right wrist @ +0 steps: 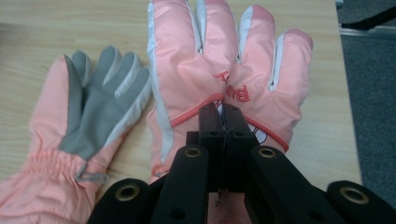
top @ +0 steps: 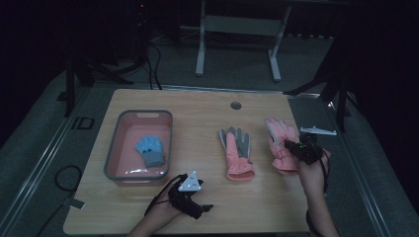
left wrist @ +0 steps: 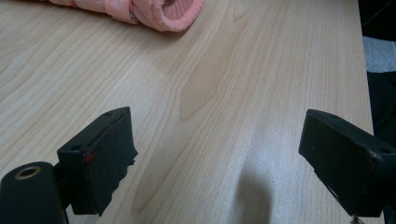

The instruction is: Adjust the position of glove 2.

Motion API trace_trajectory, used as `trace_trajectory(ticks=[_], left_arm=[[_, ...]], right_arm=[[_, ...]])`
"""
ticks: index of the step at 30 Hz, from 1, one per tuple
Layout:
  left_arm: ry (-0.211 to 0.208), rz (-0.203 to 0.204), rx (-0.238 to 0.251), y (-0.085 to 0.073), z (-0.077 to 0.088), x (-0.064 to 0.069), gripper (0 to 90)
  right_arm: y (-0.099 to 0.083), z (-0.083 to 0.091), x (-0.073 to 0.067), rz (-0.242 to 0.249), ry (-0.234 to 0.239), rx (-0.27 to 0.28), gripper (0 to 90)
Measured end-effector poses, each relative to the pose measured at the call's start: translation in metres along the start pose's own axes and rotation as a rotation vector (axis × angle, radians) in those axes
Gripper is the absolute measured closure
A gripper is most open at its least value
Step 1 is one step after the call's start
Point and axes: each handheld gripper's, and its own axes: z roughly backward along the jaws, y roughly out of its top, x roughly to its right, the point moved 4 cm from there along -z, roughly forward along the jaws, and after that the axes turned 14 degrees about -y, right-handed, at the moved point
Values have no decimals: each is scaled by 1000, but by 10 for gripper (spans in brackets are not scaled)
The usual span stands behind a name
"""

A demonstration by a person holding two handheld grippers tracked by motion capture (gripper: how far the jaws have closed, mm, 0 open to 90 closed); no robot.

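The right gripper (right wrist: 223,112), jaws pinched together on the pink glove (right wrist: 233,60) at the tabletop's (top: 207,106) right edge; its fingers point away from the person. The left gripper (left wrist: 215,163) hovers wide apart, empty.

The high view is dim, its surroundings nearly black; both gripper views are brighter, with soft shadows under the jaws.

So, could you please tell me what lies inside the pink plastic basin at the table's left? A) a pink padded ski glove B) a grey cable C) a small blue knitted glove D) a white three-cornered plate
C: the high view shows a small blue knitted glove on the floor of the pink plastic basin, while both pink padded gloves lie outside it.
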Motion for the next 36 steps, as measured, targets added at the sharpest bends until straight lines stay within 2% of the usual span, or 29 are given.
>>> trace_trajectory(ticks=[7, 10, 13, 14, 18, 21, 22, 23, 24, 25, 28, 30, 32, 33, 36], left_arm=[[-1, -9, 5, -1, 1, 2, 106], [-4, -10, 1, -1, 2, 3, 106], [-5, -10, 8, -1, 2, 3, 106], [-6, -11, 8, -1, 3, 3, 106], [-3, -10, 5, -2, 2, 2, 106], [-4, -9, 9, -2, 3, 2, 106], [-4, -9, 5, -2, 2, 2, 106], [-4, -9, 5, -2, 2, 2, 106], [-7, -9, 0, -3, 2, 2, 106], [-7, -9, -1, -3, 2, 2, 106], [-8, -10, 4, -2, 3, 2, 106], [-6, -9, 3, -3, 2, 1, 106], [-6, -10, 3, -3, 2, 1, 106], [-4, -19, -8, -3, 2, 2, 106], [-7, -25, -10, -3, 1, 2, 106]], right_arm=[[-20, -27, -3, 19, -44, -48, 885], [-27, -40, -4, 15, -43, -70, 884], [-30, -44, -4, 17, -48, -81, 882], [-38, -52, -4, -3, -51, -73, 876], [-38, -53, -4, 4, -52, -75, 852], [-37, -52, -2, 0, -32, -81, 810], [-35, -49, -1, 24, -7, -74, 749], [-35, -49, -1, 24, -7, -74, 749], [-32, -44, 1, 62, 19, -56, 697], [-30, -42, 4, 85, 25, -53, 676], [-25, -35, 13, 135, 73, -22, 651], [-21, -31, 18, 145, 120, -15, 632], [-20, -30, 20, 153, 129, -17, 627], [-19, -29, 21, 173, 165, -11, 606], [-22, -32, 20, 187, 167, -18, 582]])
